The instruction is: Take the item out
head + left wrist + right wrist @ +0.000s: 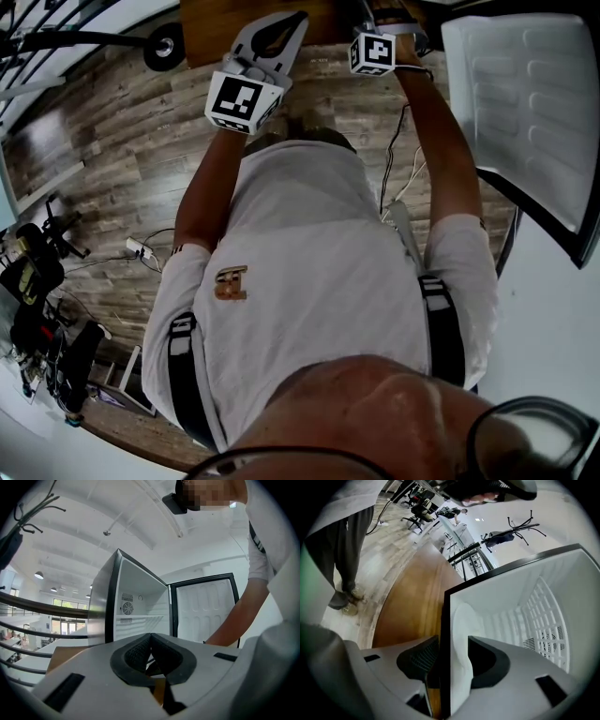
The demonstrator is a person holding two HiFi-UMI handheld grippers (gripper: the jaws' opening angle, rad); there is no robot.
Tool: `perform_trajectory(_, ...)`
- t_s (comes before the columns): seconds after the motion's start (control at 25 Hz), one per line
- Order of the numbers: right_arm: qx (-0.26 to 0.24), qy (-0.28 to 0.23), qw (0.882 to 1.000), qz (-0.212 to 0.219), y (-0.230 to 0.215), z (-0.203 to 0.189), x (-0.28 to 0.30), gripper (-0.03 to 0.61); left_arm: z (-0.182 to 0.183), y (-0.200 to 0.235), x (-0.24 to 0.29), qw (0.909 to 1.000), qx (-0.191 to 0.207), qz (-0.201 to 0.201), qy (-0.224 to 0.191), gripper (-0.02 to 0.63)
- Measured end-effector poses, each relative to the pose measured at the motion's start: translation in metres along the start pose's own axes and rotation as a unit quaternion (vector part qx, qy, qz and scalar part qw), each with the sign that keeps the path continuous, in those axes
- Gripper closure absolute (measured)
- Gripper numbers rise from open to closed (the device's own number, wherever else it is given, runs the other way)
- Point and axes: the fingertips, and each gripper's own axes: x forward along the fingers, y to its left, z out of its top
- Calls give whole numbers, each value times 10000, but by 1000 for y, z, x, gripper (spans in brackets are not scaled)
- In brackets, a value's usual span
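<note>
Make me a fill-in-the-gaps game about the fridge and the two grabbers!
1. The door of the fridge stands ___.
2. The left gripper has its jaws ___, tip against tip.
3. The right gripper has its jaws apart, and the fridge edge between them is coloured ___.
4. Inside, the fridge walls are coloured ___.

Missing words: open; shut; black; white.
</note>
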Motion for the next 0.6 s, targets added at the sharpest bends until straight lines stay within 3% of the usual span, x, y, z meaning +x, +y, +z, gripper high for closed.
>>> perform_trajectory(0.6, -426, 69, 9989, 198, -3, 10, 29, 396, -3, 15, -14, 9998, -47, 129, 145, 595)
